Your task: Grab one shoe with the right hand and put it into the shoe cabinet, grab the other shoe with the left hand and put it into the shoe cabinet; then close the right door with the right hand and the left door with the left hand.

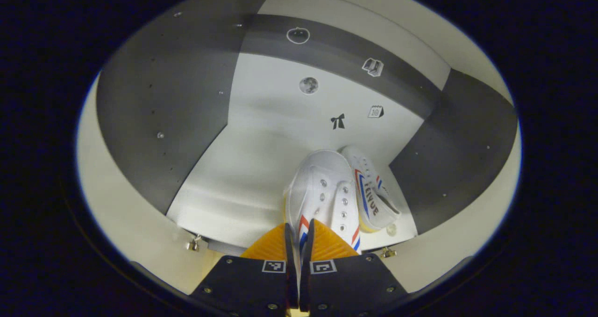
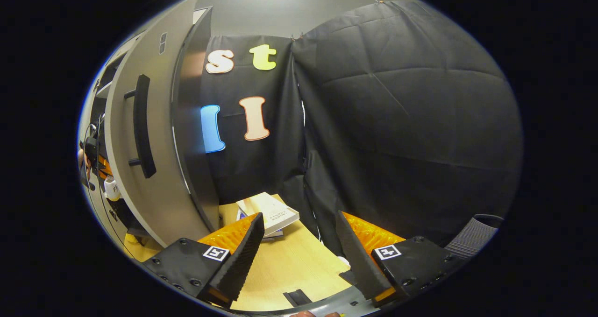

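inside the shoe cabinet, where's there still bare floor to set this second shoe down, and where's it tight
The cabinet floor is bare across its left and middle, from the dark left wall to the back panel. It is crowded at the right front, where the first shoe lies on its side by the dark right wall, touching the shoe held by the left tool.

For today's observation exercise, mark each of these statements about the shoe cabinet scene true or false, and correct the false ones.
1. The left gripper is shut on a white canvas shoe with red and blue stripes. True.
2. The right gripper is holding the second shoe. False: it is open with nothing between its fingers.
3. A second white shoe lies on its side beside the held one, inside the cabinet. True.
4. The grey cabinet door with a black bar handle is closed. False: it stands open.
5. A pale book lies on the wooden table. True.
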A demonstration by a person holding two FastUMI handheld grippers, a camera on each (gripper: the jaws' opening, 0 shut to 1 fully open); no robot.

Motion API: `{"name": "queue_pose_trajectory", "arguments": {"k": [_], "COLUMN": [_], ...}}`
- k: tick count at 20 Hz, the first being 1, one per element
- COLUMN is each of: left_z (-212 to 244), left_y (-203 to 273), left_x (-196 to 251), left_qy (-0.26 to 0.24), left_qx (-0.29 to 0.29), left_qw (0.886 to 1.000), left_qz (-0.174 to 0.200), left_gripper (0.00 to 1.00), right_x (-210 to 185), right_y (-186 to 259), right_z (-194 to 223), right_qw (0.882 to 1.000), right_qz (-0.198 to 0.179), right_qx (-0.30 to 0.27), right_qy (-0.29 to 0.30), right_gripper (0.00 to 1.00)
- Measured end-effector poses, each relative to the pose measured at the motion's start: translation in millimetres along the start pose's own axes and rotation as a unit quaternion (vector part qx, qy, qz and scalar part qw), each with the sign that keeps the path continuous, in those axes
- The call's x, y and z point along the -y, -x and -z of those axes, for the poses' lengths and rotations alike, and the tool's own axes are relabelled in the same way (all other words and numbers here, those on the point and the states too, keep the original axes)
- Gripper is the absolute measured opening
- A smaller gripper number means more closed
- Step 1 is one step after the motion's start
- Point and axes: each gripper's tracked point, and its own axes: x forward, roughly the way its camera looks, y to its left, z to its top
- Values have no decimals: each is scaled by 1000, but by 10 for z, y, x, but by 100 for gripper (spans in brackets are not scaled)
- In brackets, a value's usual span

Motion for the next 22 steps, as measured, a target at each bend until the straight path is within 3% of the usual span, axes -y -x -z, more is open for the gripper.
{"name": "queue_pose_trajectory", "arguments": {"k": [8,13,15,16,17,20,22], "left_z": [-100,-27,43,-8,-93,-225,-209], "left_y": [39,15,34,80,197,562,796], "left_x": [-95,-109,-95,-126,-152,-185,-136], "left_qy": [15,28,39,33,22,-24,-57], "left_qx": [8,-20,-24,-14,-1,26,42], "left_qw": [1000,999,999,999,1000,999,997], "left_qz": [6,-4,6,0,-5,-24,-28], "left_gripper": [4,4,19,36,39,96,96], "right_x": [105,101,91,85,76,38,0], "right_y": [-2,35,51,58,59,56,53], "right_z": [-27,-42,-55,-53,-52,-55,-82], "right_qw": [1000,999,999,999,1000,1000,1000], "right_qz": [29,35,33,31,29,18,8], "right_qx": [-4,0,2,2,3,5,9], "right_qy": [-1,-4,-5,-4,-4,-9,-13], "right_gripper": [93,93,97,93,93,97,93]}}
